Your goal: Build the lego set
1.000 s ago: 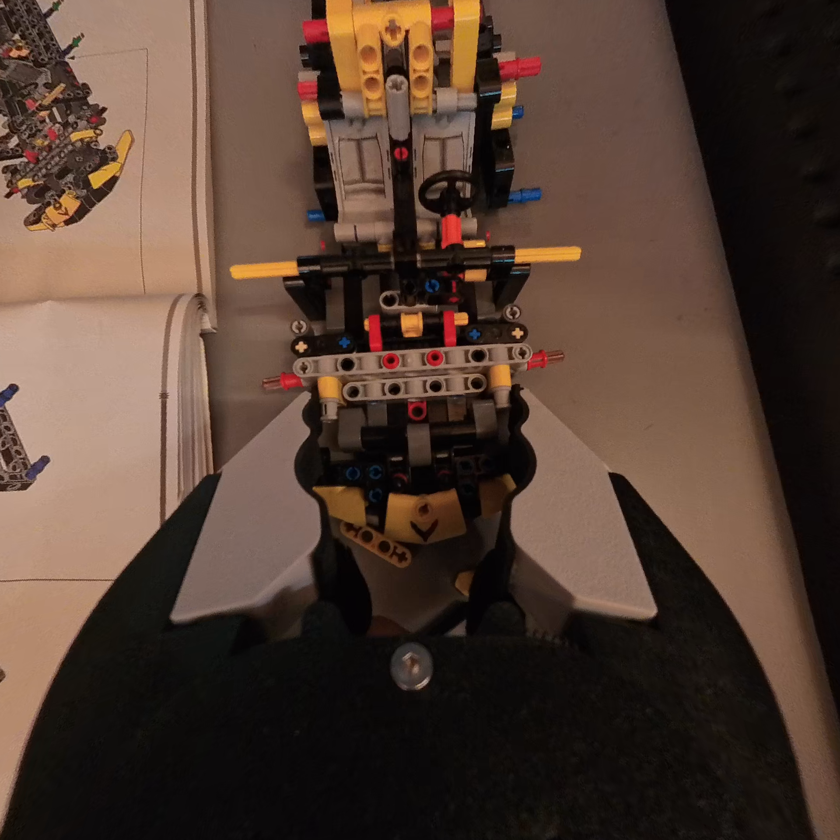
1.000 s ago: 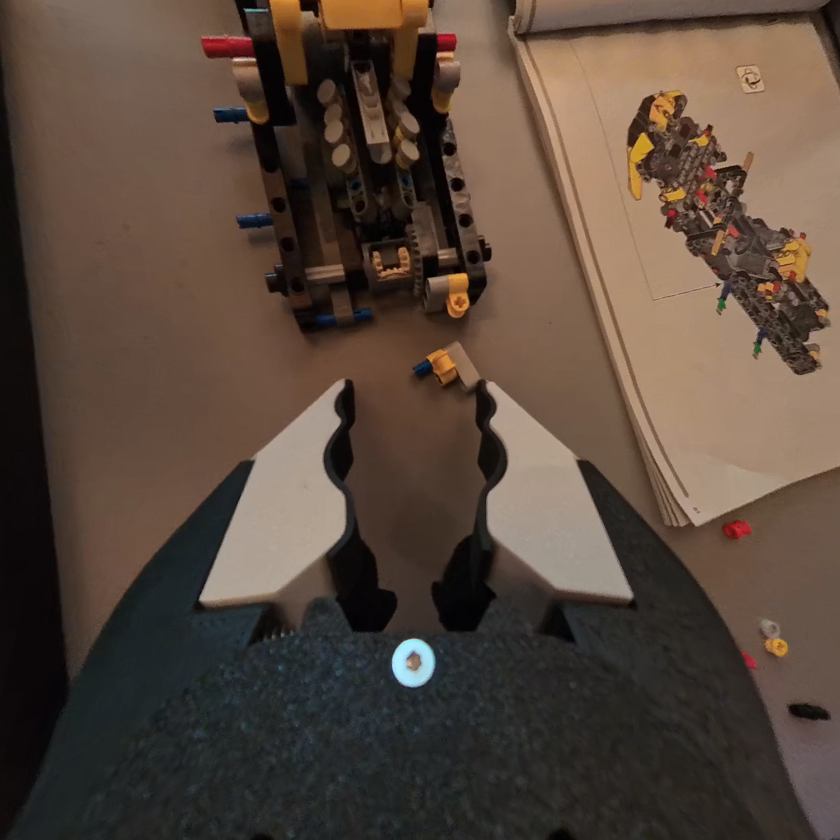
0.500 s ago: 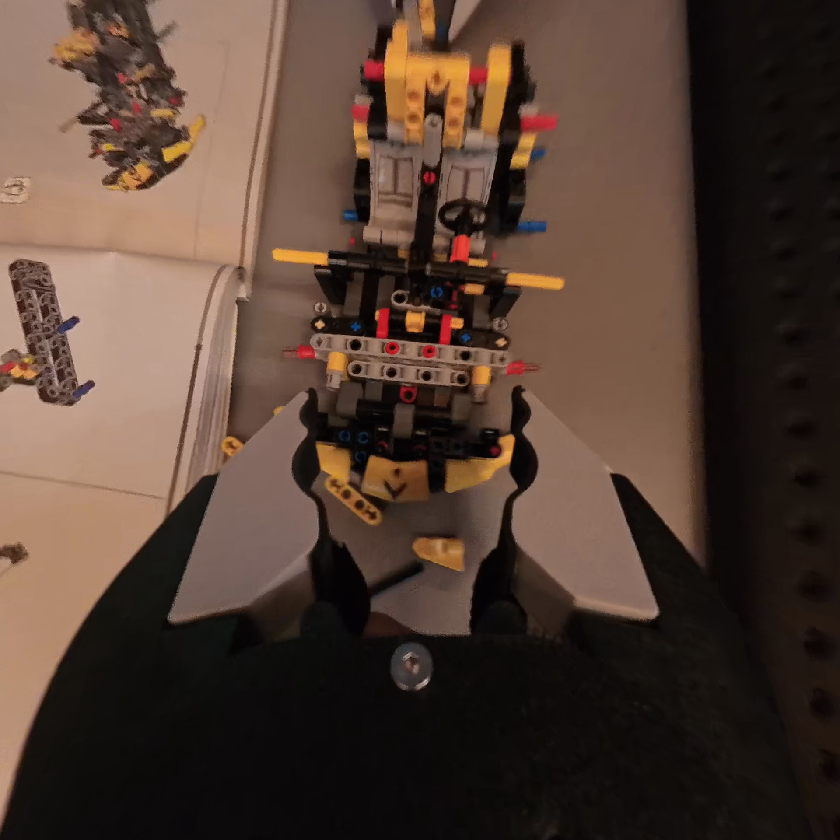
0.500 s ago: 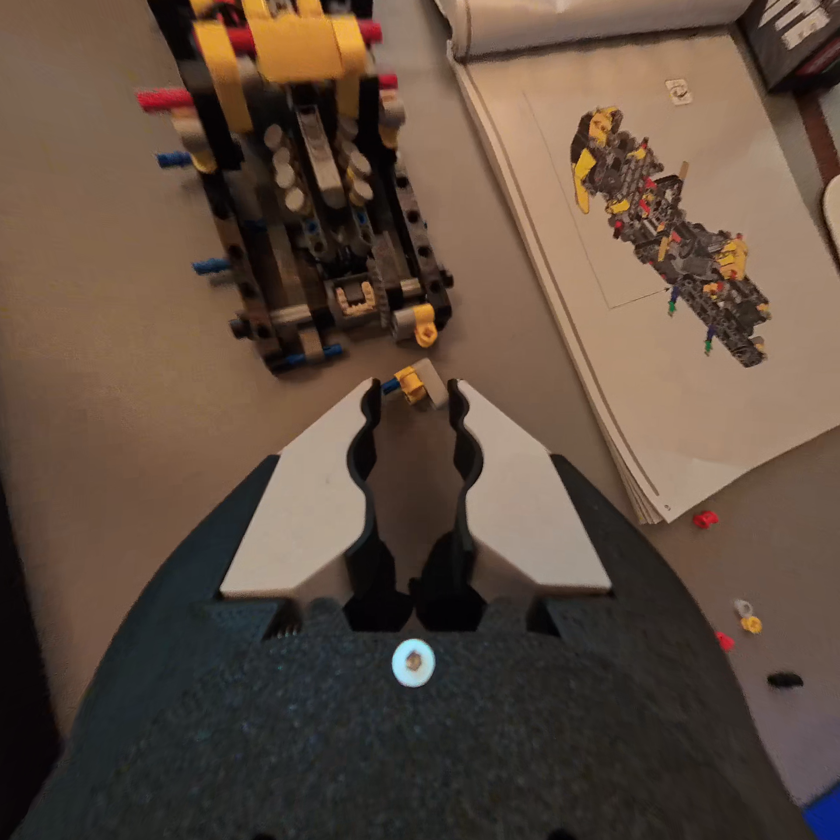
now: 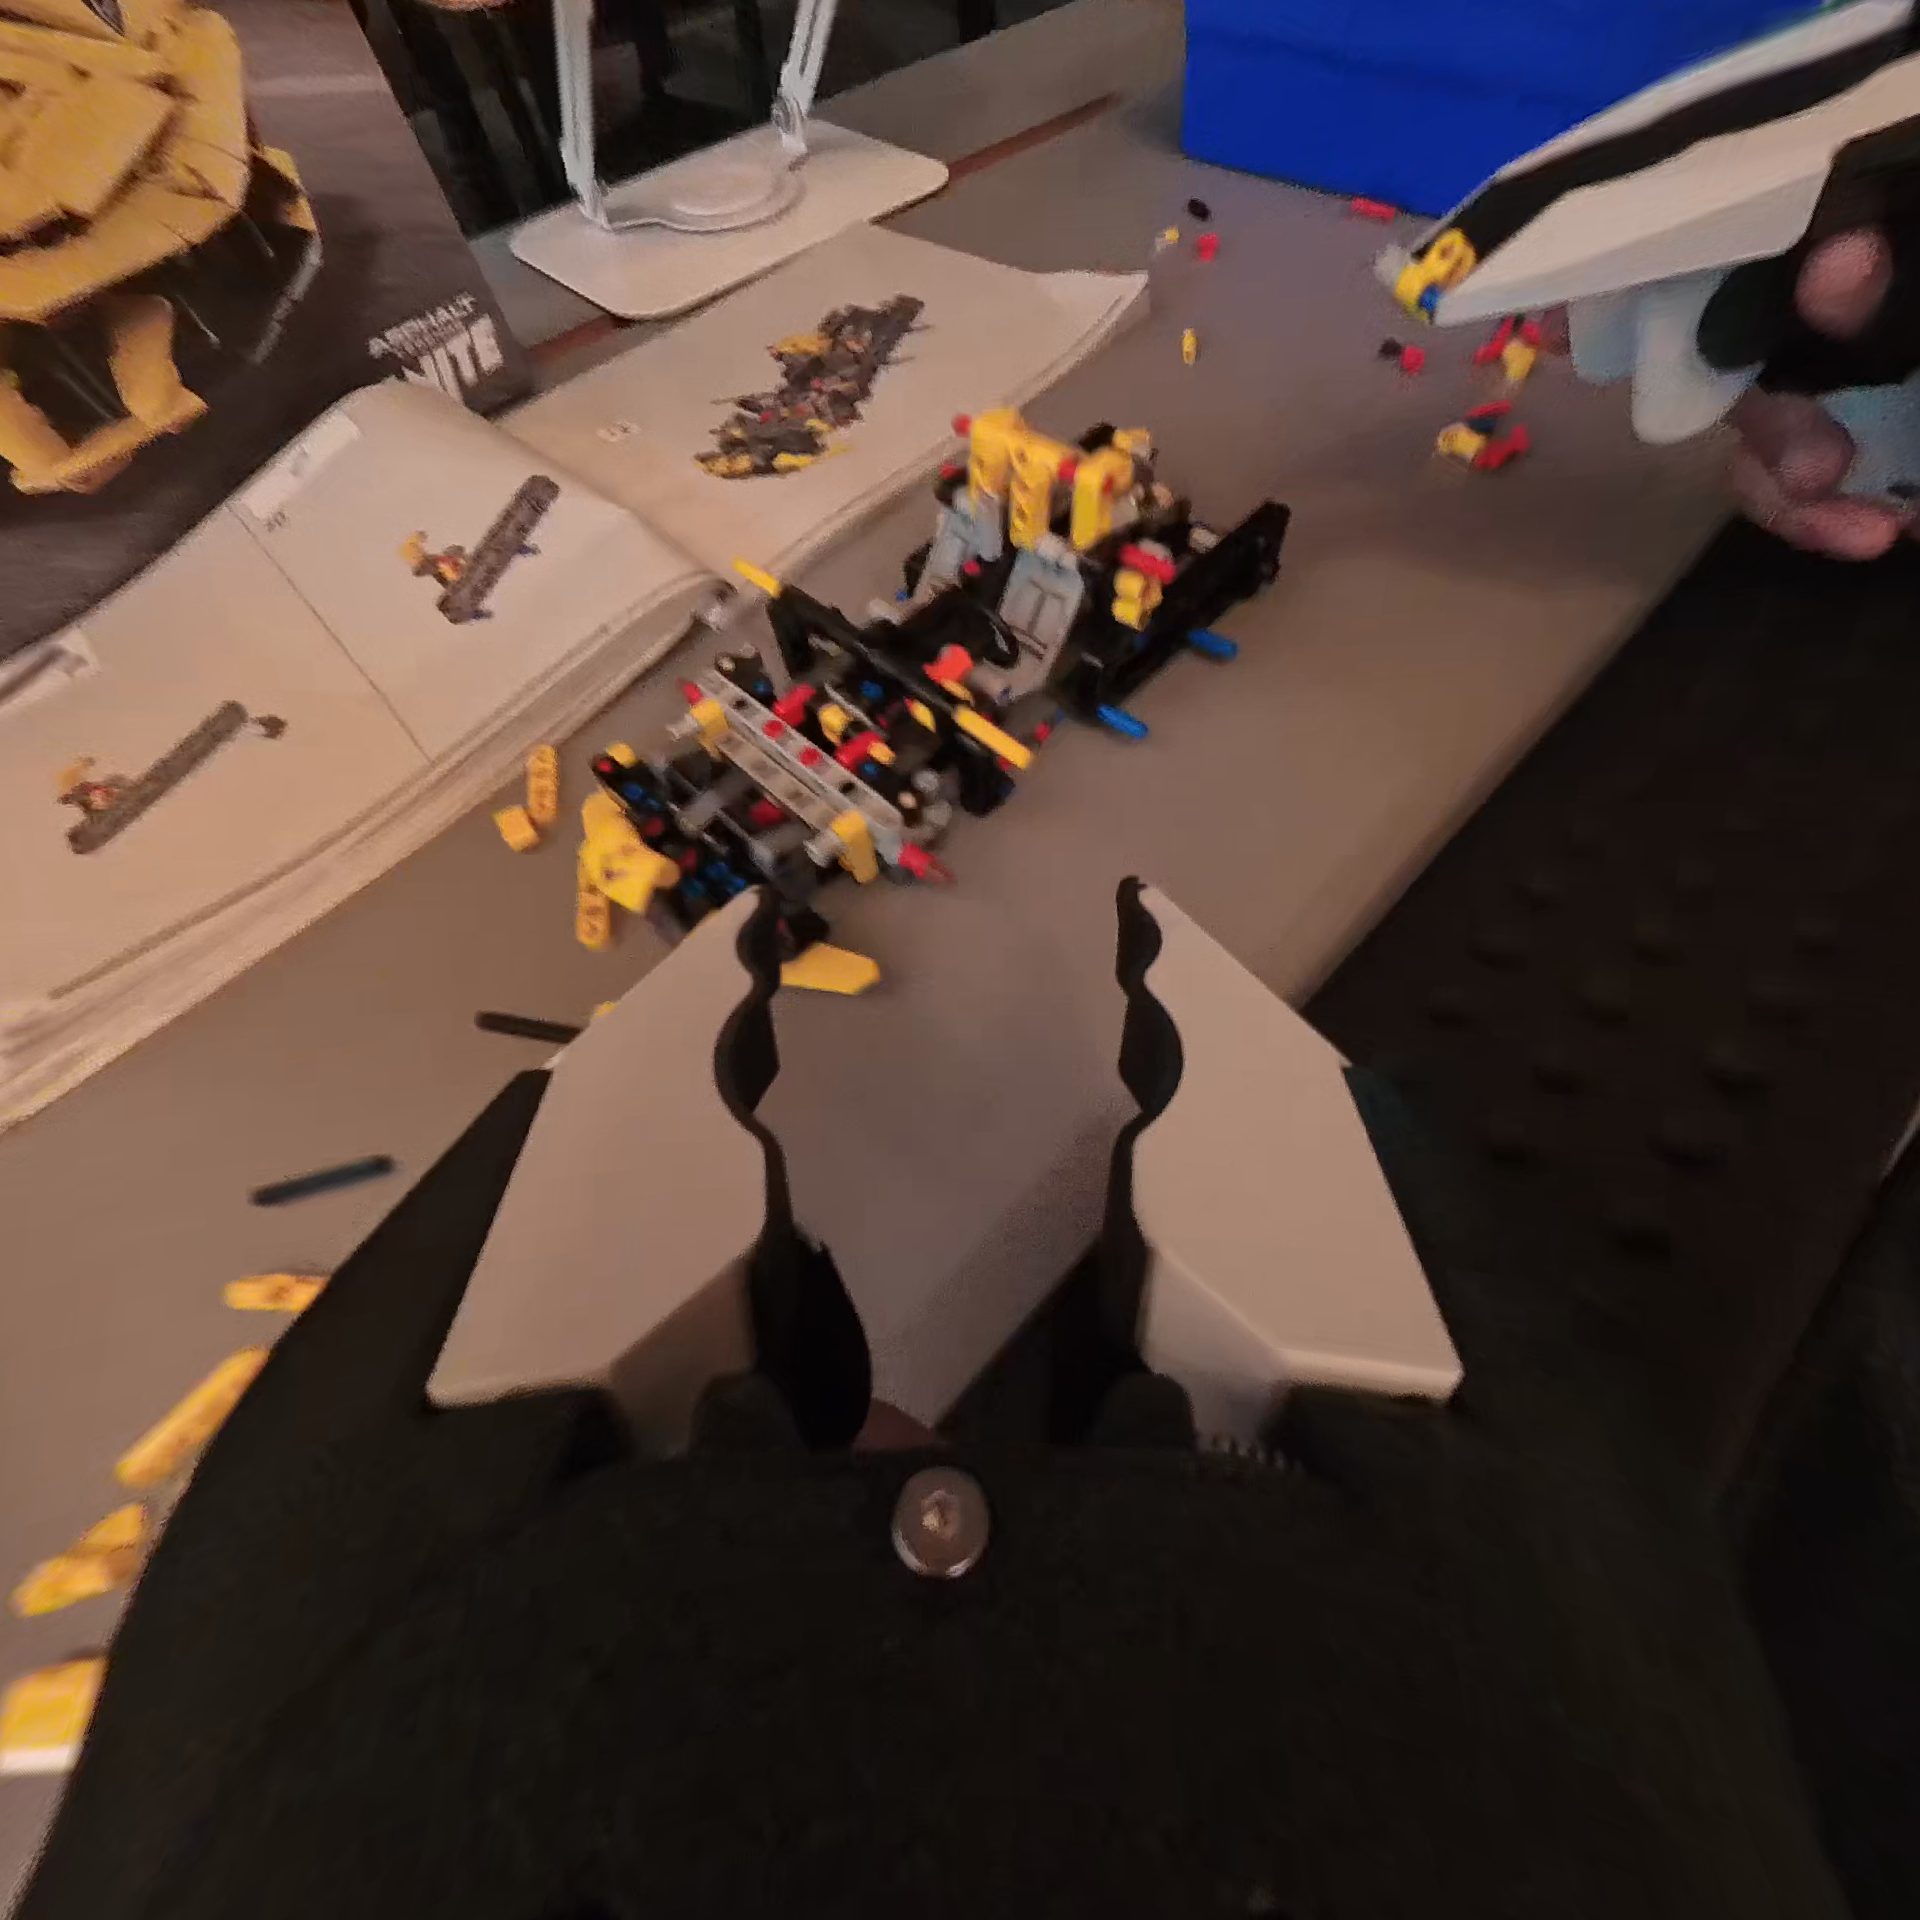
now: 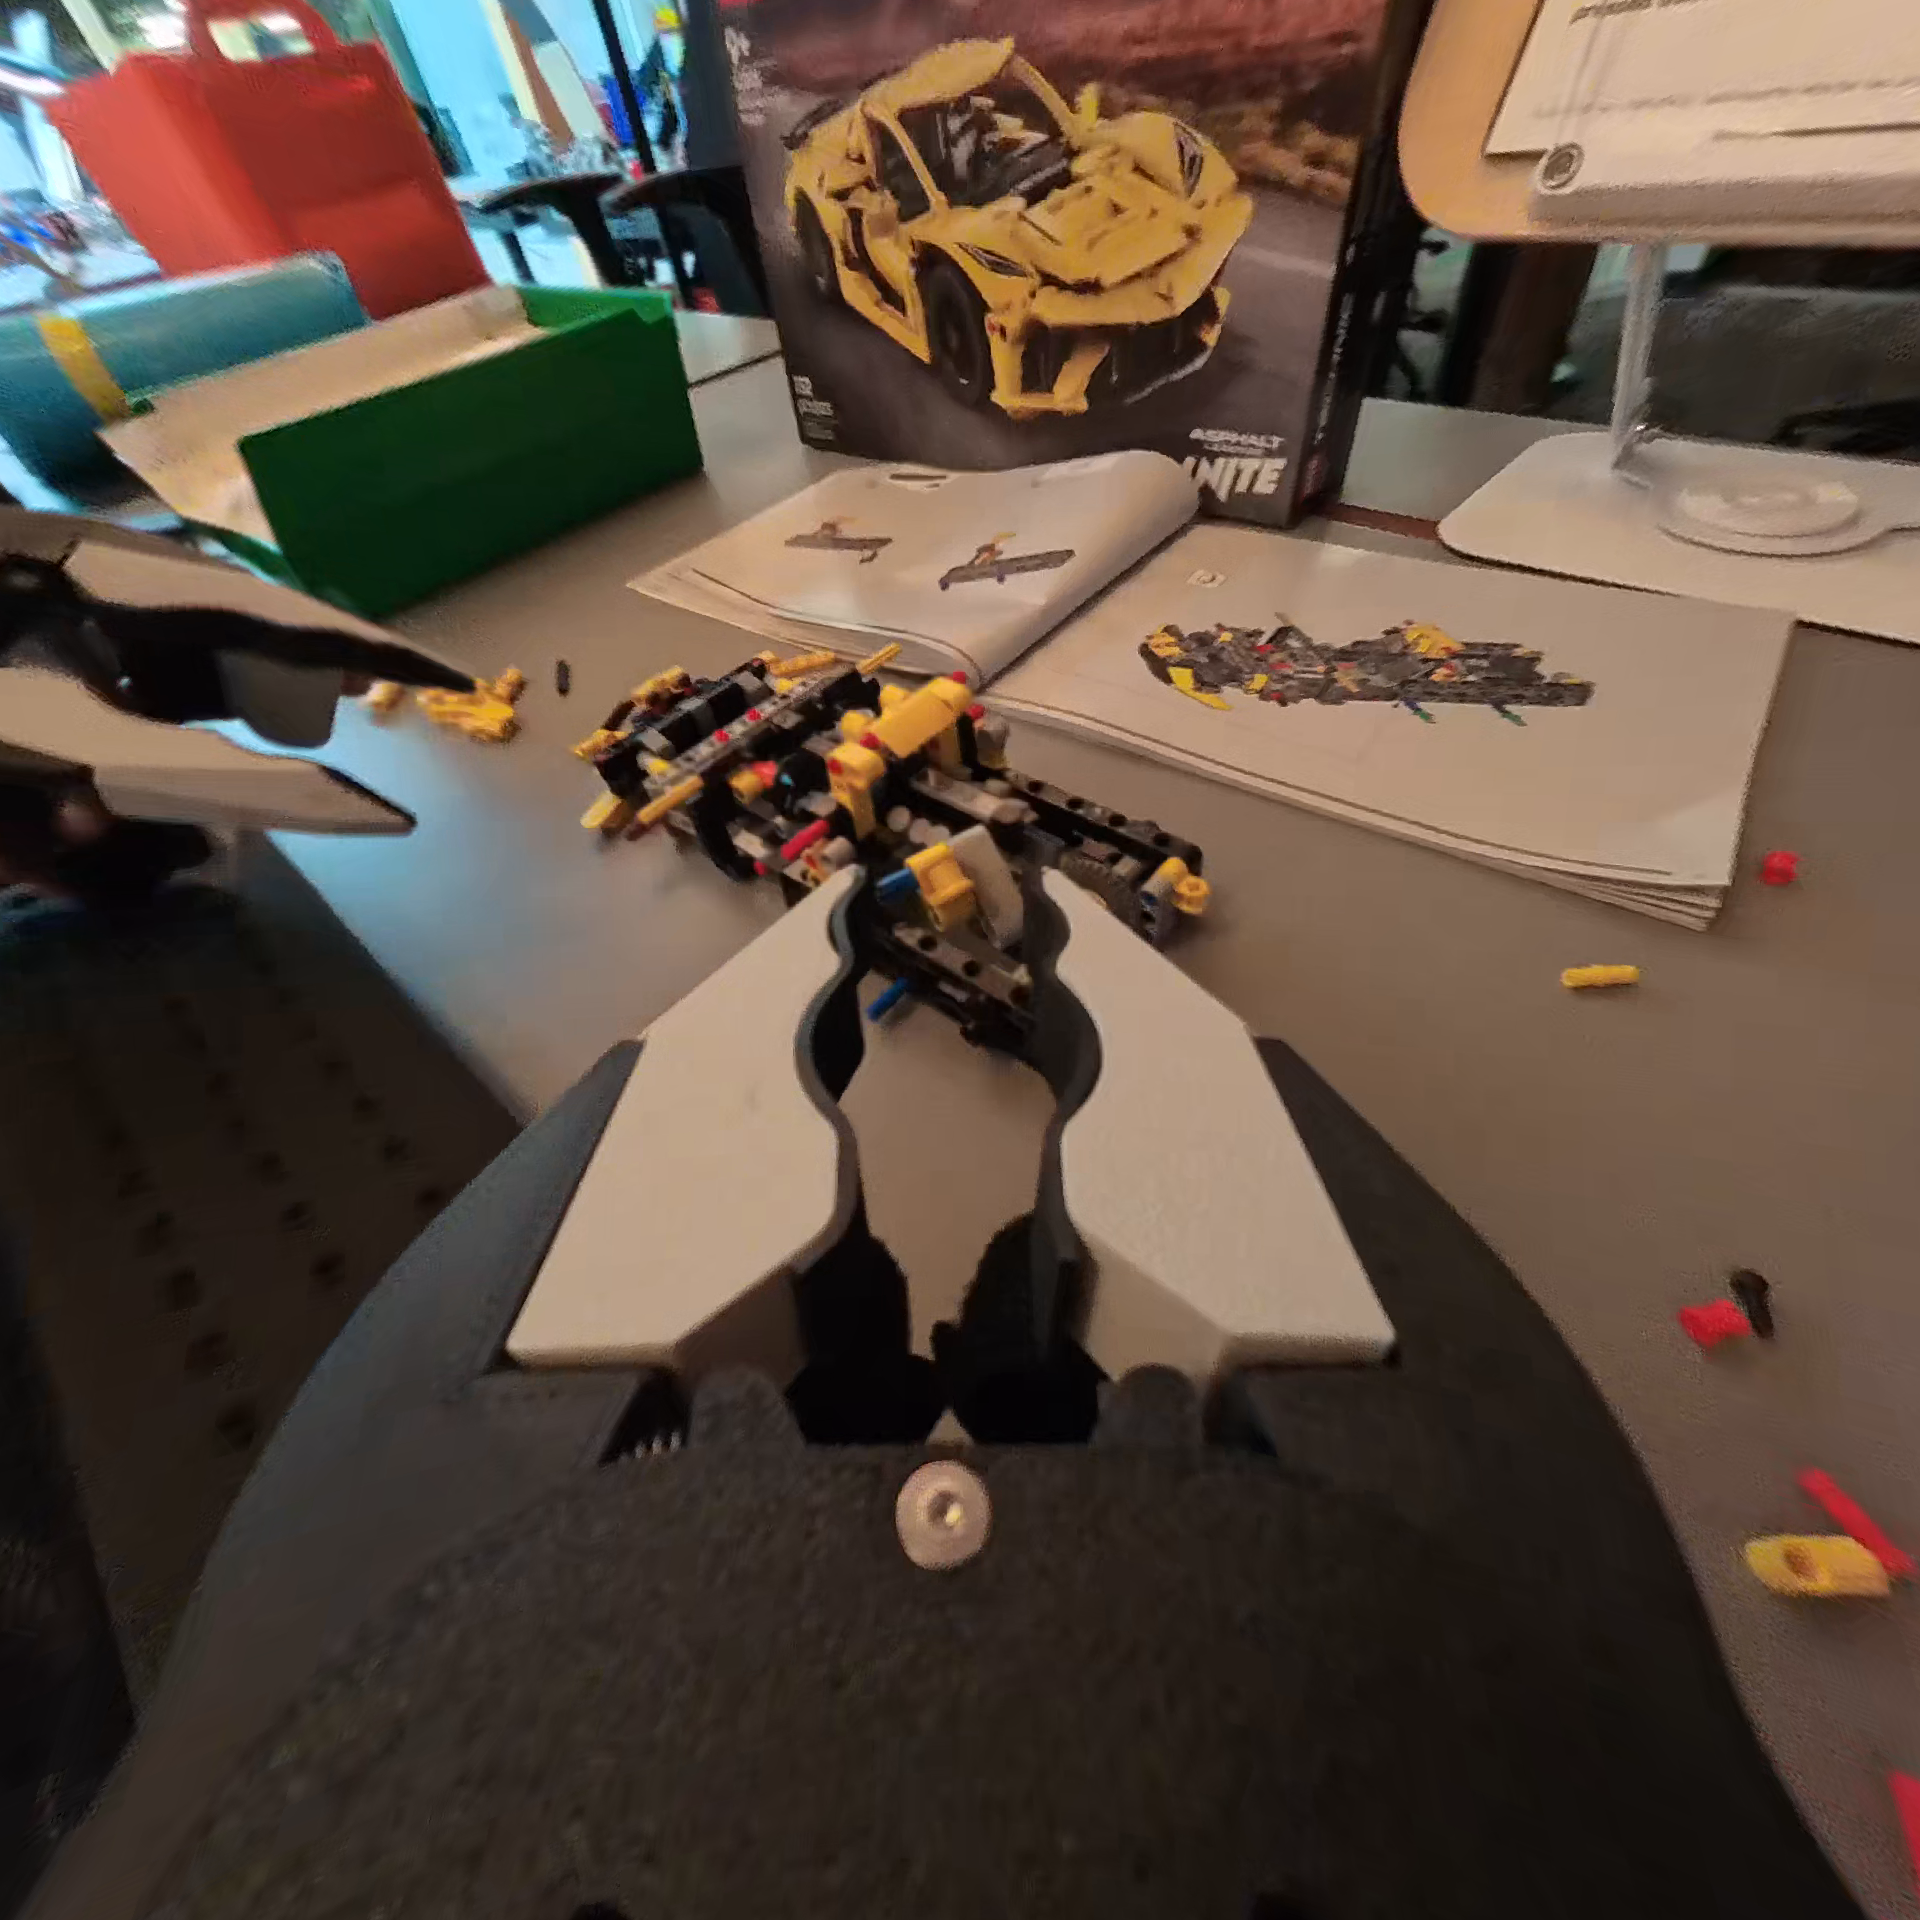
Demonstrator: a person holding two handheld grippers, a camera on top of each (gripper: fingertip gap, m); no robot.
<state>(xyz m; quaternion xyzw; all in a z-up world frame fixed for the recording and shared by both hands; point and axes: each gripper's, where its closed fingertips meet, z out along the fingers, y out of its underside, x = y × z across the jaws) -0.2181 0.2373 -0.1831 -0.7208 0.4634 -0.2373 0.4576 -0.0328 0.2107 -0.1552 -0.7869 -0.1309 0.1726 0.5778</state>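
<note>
The part-built lego chassis [image 5: 935,665], black and grey with yellow, red and blue parts, lies on the grey table [image 5: 1351,727]. My left gripper [image 5: 940,914] is open and empty, raised just short of the chassis's yellow front end. My right gripper [image 6: 951,894] is shut on a small grey, yellow and blue piece [image 6: 961,883] and holds it in the air above the chassis's rear [image 6: 883,790]. The right gripper also shows in the left wrist view [image 5: 1449,281], top right, with a hand behind it. The left gripper shows at the left of the right wrist view [image 6: 447,753].
An open instruction booklet [image 5: 416,665] lies beside the chassis, with the set's box [image 6: 1039,229] behind it. A green bin [image 6: 468,457], a blue bin [image 5: 1455,83] and a white stand base [image 5: 727,218] stand at the back. Loose pieces [image 5: 187,1413] [image 6: 1818,1558] are scattered around. A dark mat [image 5: 1662,1039] borders the table.
My left gripper has let go of the chassis's front and pulled back and up. My right gripper has closed on the small grey and yellow piece and lifted it off the table.
</note>
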